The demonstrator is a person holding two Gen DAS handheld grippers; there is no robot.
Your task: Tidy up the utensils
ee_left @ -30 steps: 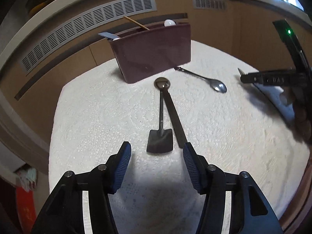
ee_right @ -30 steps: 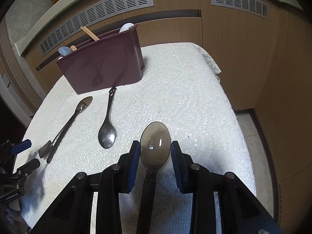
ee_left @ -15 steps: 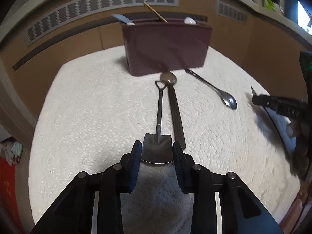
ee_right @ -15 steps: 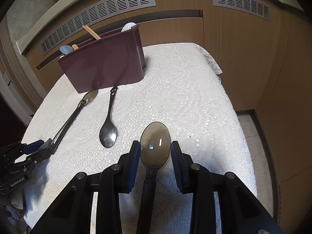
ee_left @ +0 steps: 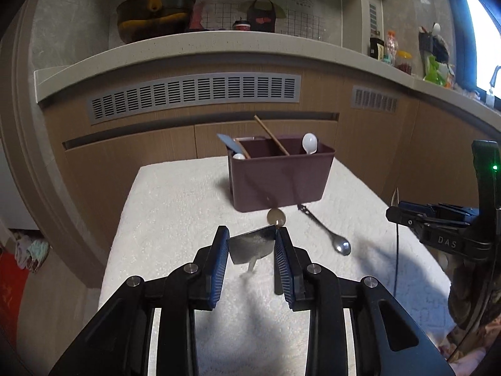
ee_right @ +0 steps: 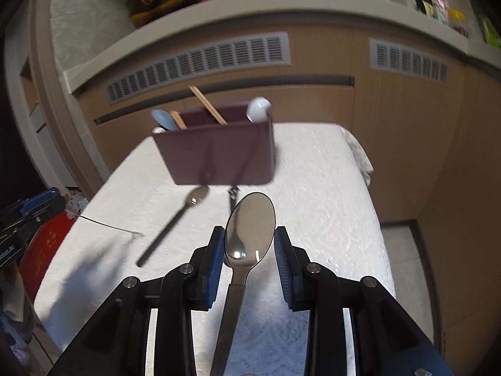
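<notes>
My left gripper (ee_left: 252, 244) is shut on the small metal spatula (ee_left: 252, 246), gripping its blade and holding it above the cloth; its handle hangs down. My right gripper (ee_right: 250, 244) is shut on a large steel spoon (ee_right: 250, 228), bowl forward, raised above the table. The maroon utensil caddy (ee_left: 278, 174) stands at the table's far side, also in the right wrist view (ee_right: 219, 153), with chopsticks (ee_left: 271, 134), a white spoon (ee_left: 309, 143) and a blue spoon (ee_right: 161, 118) in it. A dark-handled spoon (ee_right: 175, 219) and a small steel spoon (ee_left: 325, 232) lie on the cloth before the caddy.
The table carries a white lace cloth (ee_left: 175, 206). Wooden cabinets with vent grilles (ee_left: 194, 94) stand close behind under a countertop. The right gripper shows at the right edge of the left wrist view (ee_left: 438, 225). The floor drops away at the table's right (ee_right: 404, 250).
My left gripper closed on the spatula's blade and lifted it off the cloth. My right gripper, still holding the large spoon, rose and moved toward the caddy.
</notes>
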